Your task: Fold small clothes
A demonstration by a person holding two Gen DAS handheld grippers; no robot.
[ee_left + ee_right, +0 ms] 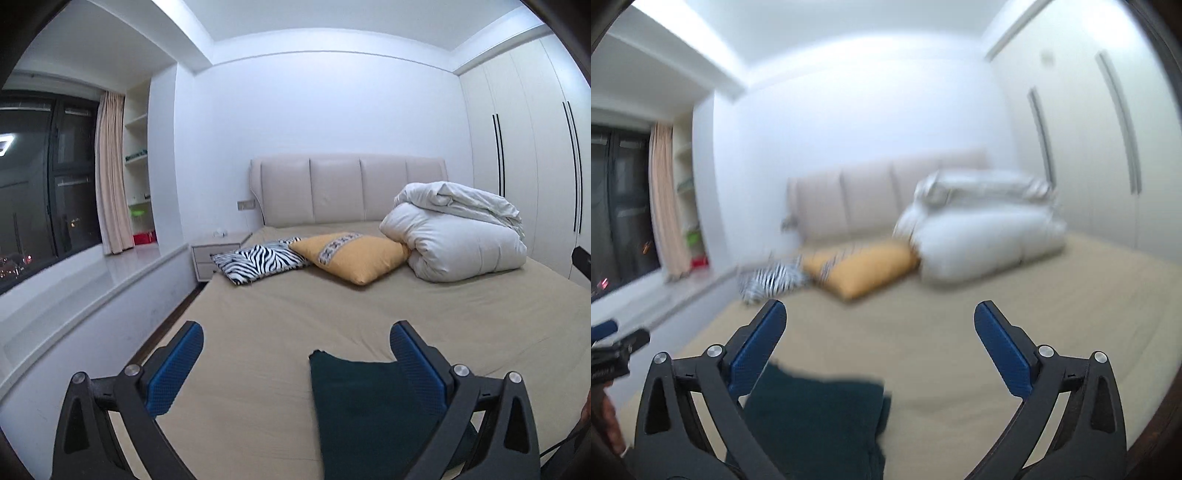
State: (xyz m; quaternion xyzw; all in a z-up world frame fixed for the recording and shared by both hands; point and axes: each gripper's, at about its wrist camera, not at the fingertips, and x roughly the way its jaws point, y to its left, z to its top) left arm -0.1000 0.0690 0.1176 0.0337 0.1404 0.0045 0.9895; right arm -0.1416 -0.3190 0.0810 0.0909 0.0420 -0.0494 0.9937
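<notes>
The left hand-held gripper (295, 339) is wide apart and holds nothing. The dark green cloth (369, 413) lies flat on the bed (295, 306). The right hand-held gripper (879, 317) is wide apart too. No fold looks started; next, I think, one must pinch a cloth edge.

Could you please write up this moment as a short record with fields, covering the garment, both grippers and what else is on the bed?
garment: dark green cloth, lying flat on the bed sheet, near edge
left gripper: open, holding nothing, above the garment's left part
right gripper: open, holding nothing; view is motion-blurred
pillows: zebra-print pillow beside yellow pillow, near the headboard
bedding: white duvet bundled at the far right
room: wardrobe right, window left
</notes>
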